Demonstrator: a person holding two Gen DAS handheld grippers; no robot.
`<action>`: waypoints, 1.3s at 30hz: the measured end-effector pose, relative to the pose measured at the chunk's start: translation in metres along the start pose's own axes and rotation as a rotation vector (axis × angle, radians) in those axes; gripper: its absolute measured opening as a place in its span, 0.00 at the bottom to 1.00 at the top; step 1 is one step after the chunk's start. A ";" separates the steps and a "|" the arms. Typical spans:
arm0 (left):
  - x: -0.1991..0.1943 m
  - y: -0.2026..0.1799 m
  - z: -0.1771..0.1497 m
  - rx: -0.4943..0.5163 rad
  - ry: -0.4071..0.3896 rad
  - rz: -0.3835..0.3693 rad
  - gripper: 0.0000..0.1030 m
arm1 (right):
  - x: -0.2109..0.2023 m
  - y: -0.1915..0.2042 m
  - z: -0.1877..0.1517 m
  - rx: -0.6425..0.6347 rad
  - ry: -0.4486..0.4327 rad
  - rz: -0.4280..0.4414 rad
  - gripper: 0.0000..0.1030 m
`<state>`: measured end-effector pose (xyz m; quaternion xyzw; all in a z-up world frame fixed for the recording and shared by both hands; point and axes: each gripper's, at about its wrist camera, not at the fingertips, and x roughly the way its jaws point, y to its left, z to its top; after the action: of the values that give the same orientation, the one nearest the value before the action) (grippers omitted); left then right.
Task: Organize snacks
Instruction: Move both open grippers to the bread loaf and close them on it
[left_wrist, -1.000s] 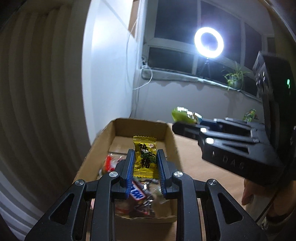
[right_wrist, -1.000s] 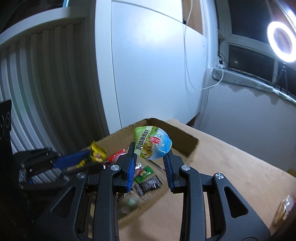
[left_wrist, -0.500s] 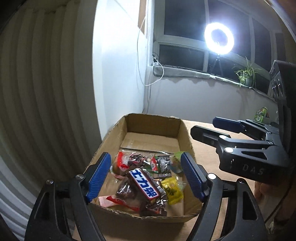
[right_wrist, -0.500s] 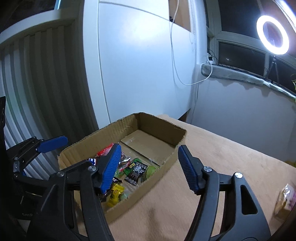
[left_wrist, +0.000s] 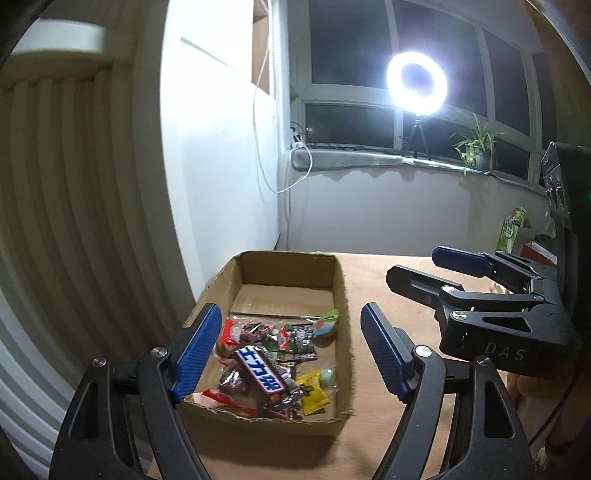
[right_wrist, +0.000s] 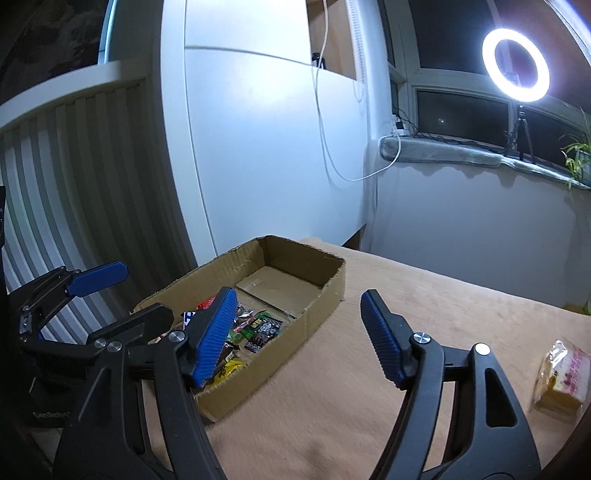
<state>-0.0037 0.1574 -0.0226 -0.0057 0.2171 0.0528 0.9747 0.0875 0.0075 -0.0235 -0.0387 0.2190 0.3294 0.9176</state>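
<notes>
Both of our grippers hover spread wide and empty: our left gripper (left_wrist: 291, 350) over the near end of the cardboard box (left_wrist: 341, 280), our right gripper (right_wrist: 299, 339) above the tan table (right_wrist: 424, 295) beside it. Snacks fill the box's near half, a blue-labelled chocolate bar (left_wrist: 260, 373) on top, a yellow packet (left_wrist: 312, 393) alongside. One wrapped snack (right_wrist: 563, 374) lies well apart at our right. Farther back, a ring light (left_wrist: 416, 83) glows at the window.

We see a dim room lit by one glaring ring light (left_wrist: 416, 84). Fisheye bending curves our edges; corners fall dark.
</notes>
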 end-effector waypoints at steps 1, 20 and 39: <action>-0.001 -0.002 0.001 0.005 -0.001 -0.001 0.76 | -0.003 -0.002 0.000 0.004 -0.004 -0.002 0.70; -0.011 -0.091 0.016 0.165 -0.001 -0.084 0.77 | -0.066 -0.092 -0.030 0.156 -0.063 -0.086 0.72; 0.103 -0.234 0.013 0.062 0.295 -0.516 0.79 | -0.127 -0.297 -0.119 0.497 0.084 -0.368 0.72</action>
<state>0.1190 -0.0641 -0.0577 -0.0383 0.3494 -0.2047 0.9135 0.1397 -0.3242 -0.0984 0.1343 0.3199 0.0922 0.9333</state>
